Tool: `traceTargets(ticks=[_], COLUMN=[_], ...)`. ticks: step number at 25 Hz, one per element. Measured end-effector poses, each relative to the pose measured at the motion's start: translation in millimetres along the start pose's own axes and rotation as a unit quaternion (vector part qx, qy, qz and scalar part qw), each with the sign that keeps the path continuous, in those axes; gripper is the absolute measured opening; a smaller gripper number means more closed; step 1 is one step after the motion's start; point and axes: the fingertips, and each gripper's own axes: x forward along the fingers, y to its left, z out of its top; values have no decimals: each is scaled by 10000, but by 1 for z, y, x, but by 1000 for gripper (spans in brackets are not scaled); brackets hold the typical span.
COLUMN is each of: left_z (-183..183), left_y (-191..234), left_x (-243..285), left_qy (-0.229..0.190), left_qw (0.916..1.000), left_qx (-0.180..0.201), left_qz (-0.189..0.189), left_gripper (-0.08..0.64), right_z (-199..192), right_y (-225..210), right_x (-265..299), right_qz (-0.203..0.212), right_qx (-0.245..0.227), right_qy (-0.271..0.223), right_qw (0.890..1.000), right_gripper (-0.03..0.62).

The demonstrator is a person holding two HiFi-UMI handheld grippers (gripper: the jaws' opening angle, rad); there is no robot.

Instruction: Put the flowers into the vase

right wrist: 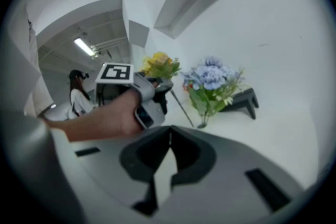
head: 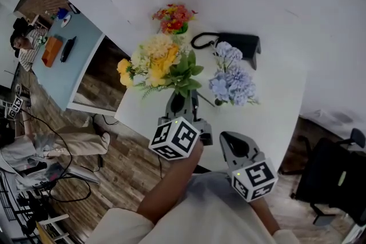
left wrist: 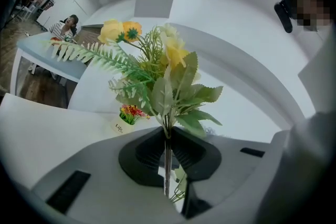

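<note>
Left tongs [left wrist: 167,157]: jaws drawn narrow and clamped on the thin stem of the yellow bouquet [left wrist: 157,73]; the stem passes straight between the pads, with leaves and blooms fanning out just beyond the tips, and a short length of stem and leaf shows behind them.

Right tongs [right wrist: 169,139]: jaws together, nothing between them; held near the person's body, beside and behind the left tongs.

Blue bouquet [head: 230,78]: on the white surface [head: 274,108], just right of the yellow bouquet and ahead of the right tongs; gripped by neither tool.

Black stand [head: 243,43]: behind the blue bouquet, at the far side.

Small pot of red flowers [head: 174,18]: beyond the yellow bouquet, well apart from both tongs.
</note>
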Motion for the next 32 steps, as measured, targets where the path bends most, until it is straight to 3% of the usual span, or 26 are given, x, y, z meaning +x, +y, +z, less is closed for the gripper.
traceTargets(ticks=[7,21,32], left_z=[-11,-48,-76], left_y=[-1,-6,-11], left_x=[10,13,2], left_qy=[57,346,635], left_qw=[10000,9978,9903], left_qx=[43,565,1239], left_qz=[60,77,-18], left_gripper=[48,49,66], right_z=[-2,-4,-5], right_y=[-5,-16,-16], right_x=[0,0,-2], right_qz=[-59,-154,-120], right_qx=[42,157,162], right_qy=[39,78,62], right_qw=[10000,9997,9998], right_gripper=[23,23,23])
